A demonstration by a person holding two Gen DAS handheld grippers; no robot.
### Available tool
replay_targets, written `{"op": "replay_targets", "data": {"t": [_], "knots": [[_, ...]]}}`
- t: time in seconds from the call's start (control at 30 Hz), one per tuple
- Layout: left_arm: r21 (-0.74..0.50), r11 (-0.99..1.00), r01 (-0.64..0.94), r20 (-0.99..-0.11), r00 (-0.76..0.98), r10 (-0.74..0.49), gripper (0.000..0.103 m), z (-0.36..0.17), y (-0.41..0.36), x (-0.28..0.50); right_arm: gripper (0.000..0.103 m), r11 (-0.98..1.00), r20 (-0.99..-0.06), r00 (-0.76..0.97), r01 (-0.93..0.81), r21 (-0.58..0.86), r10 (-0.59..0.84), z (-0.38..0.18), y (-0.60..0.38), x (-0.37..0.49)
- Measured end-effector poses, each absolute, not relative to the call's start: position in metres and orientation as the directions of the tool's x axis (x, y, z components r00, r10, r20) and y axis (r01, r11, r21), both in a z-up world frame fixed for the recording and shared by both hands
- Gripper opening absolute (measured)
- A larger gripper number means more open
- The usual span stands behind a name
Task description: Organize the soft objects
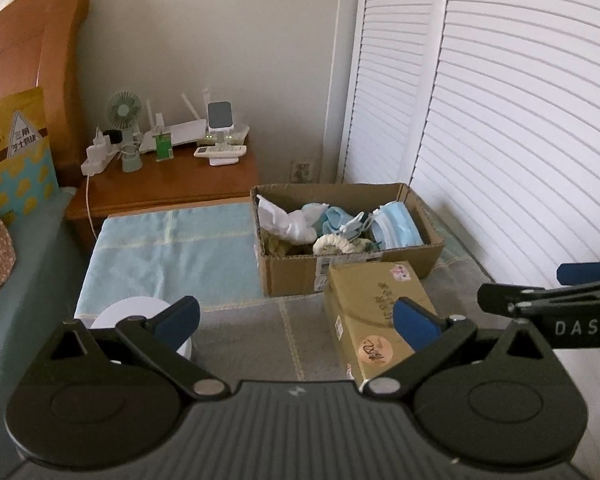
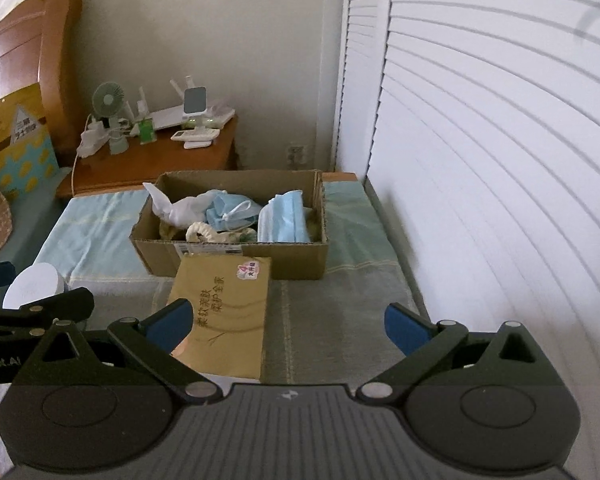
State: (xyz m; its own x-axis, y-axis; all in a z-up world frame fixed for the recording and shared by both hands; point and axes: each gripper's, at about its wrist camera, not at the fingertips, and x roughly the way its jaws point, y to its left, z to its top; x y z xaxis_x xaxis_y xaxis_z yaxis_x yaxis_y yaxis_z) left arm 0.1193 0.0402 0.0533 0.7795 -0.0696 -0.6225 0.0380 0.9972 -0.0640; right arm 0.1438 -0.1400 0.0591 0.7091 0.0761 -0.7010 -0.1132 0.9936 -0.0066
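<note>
An open cardboard box (image 1: 428, 258) (image 2: 300, 256) stands on the bed and holds soft things: blue face masks (image 1: 396, 226) (image 2: 284, 218), white cloth (image 1: 288, 220) (image 2: 180, 208), a cream ruffled piece (image 1: 336, 244) (image 2: 202, 232). A tan tissue pack (image 1: 374, 312) (image 2: 224, 308) lies in front of the box. A white roll (image 1: 140, 316) (image 2: 36, 284) stands to the left. My left gripper (image 1: 296, 320) is open and empty, between roll and pack. My right gripper (image 2: 288, 324) is open and empty, just right of the pack; it also shows in the left wrist view (image 1: 540, 292).
A wooden nightstand (image 1: 180, 184) (image 2: 148, 160) behind the bed carries a fan, router and chargers. A headboard (image 1: 32, 60) and a yellow-blue bag (image 1: 16, 152) are at left. White louvred doors (image 1: 500, 120) (image 2: 480, 140) run along the right.
</note>
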Motion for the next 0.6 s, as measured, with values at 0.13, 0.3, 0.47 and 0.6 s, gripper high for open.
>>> {"op": "replay_targets", "data": {"t": [0.13,0.3,0.47,0.6], "knots": [[-0.06,0.998,0.037,-0.621,0.781,-0.066,0.102,0.0572,0.0361,0.1199,0.103,0.994,-0.698,0.711,-0.107,0.008,0.082,0.0613,-0.1427,0.1405],[-0.056,0.998,0.035,-0.618,0.783,-0.062,0.102,0.0601,0.0338,0.1198,0.103,0.995,-0.693,0.718,-0.101,-0.005,0.07,0.0632,-0.143,0.1395],[-0.053,0.998,0.038,-0.619,0.783,-0.063,0.102,0.0616,0.032,0.1188,0.103,0.995,-0.69,0.72,-0.097,0.0,0.07,0.0637,-0.144,0.1384],[-0.052,0.998,0.041,-0.621,0.781,-0.065,0.102,0.0618,0.0311,0.119,0.103,0.996,-0.688,0.723,-0.093,-0.001,0.067,0.0637,-0.1447,0.1379]]}}
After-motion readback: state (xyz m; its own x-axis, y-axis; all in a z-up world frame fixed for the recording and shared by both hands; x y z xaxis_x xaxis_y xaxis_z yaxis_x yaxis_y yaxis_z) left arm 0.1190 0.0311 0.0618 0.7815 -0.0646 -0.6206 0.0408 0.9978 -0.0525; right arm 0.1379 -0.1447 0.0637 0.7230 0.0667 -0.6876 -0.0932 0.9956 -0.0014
